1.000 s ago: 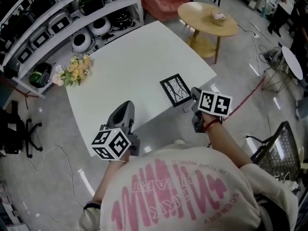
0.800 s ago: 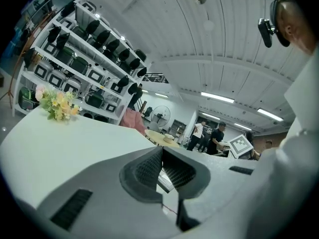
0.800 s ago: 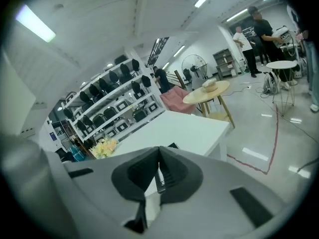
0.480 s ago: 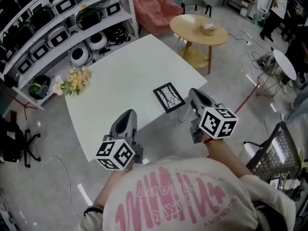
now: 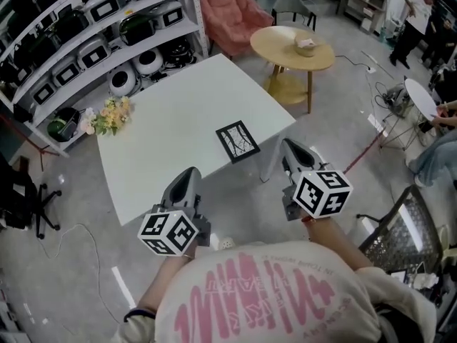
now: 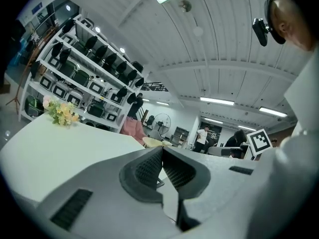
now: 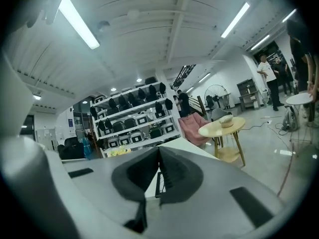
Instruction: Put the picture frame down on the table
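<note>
1. Left tool [image 5: 189,172] is shut and holds nothing: in the left gripper view its two ribbed pads [image 6: 149,166] meet at the tips with nothing between them.
2. Its marker cube [image 5: 169,233] sits at the rear, close to the person's chest, and its nose points out over the near edge of the white counter [image 5: 171,120].
3. Right tool [image 5: 287,146] is likewise closed and empty; the right gripper view shows its dark pads [image 7: 172,171] pressed together at the front.
4. Its marker cube [image 5: 322,192] faces up toward the head camera, and the tool hangs just off the counter's near right edge, over the floor.
5. The picture frame [image 5: 238,141] lies flat on the counter near that right edge, black-rimmed with a pale, line-patterned picture facing up. It is near the right tool's nose but apart from it, and well apart from the left tool.
6. A bunch of flowers [image 5: 107,114] lies at the counter's far left corner.
7. Beyond the counter stand white shelves [image 5: 86,34] stocked with dark and white appliances, a pink armchair [image 5: 232,16], and a low round side counter [image 5: 271,38] in yellow wood.
</note>
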{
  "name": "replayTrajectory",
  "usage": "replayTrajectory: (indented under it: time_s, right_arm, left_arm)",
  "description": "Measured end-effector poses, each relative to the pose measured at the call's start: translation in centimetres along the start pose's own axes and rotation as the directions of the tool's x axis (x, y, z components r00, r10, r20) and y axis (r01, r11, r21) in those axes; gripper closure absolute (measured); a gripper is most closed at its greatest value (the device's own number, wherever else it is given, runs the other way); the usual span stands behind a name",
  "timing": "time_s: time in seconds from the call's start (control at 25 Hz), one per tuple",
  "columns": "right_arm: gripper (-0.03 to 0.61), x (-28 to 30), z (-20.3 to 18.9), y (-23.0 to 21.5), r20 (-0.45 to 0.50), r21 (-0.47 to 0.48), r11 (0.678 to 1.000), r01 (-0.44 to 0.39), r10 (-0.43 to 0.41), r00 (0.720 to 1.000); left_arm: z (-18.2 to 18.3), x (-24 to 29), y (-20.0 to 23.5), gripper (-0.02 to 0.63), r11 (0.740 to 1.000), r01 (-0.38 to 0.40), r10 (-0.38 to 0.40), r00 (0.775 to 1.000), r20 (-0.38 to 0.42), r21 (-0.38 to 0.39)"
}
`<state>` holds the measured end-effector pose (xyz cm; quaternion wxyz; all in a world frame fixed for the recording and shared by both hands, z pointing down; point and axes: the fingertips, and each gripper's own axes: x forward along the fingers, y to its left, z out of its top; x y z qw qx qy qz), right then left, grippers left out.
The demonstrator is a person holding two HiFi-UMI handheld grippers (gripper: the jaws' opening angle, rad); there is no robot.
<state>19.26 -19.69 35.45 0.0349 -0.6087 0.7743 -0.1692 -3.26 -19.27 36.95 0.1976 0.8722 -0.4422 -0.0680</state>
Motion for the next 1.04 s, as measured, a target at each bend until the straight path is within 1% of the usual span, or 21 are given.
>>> replayTrajectory:
  time_s: [0.24, 0.6, 0.8, 1.04]
  right_arm:
    - [0.572, -4.5, -1.3, -0.4, -0.016, 0.018, 1.000, -0.024, 0.024, 1.000]
    - [0.572, -11.5, -3.8, -0.2, -0.039, 0.014, 0.999, -0.046, 0.046, 0.998]
    - [0.572, -13.7, -4.5, -0.3, -0.057, 0.019, 0.999, -0.041, 0.042, 0.997]
    - [0.572, -15.5, -4.3, -0.9, -0.063, 0.022, 0.999, -0.031, 0.032, 0.998]
  left_arm:
    - [-1.7, -3.2, -3.8, 0.610, 1.000, -0.018, 0.018, 1.000, 0.002, 0.009]
    - [-5.0, -8.4, -8.3, 0.609, 0.999, -0.036, 0.036, 0.999, 0.007, -0.009]
    - [-5.5, -9.9, -10.0, 0.609, 0.999, -0.038, 0.038, 0.999, 0.007, -0.013]
    - [-5.9, -10.7, -11.7, 0.610, 0.999, -0.039, 0.039, 0.999, 0.001, -0.015]
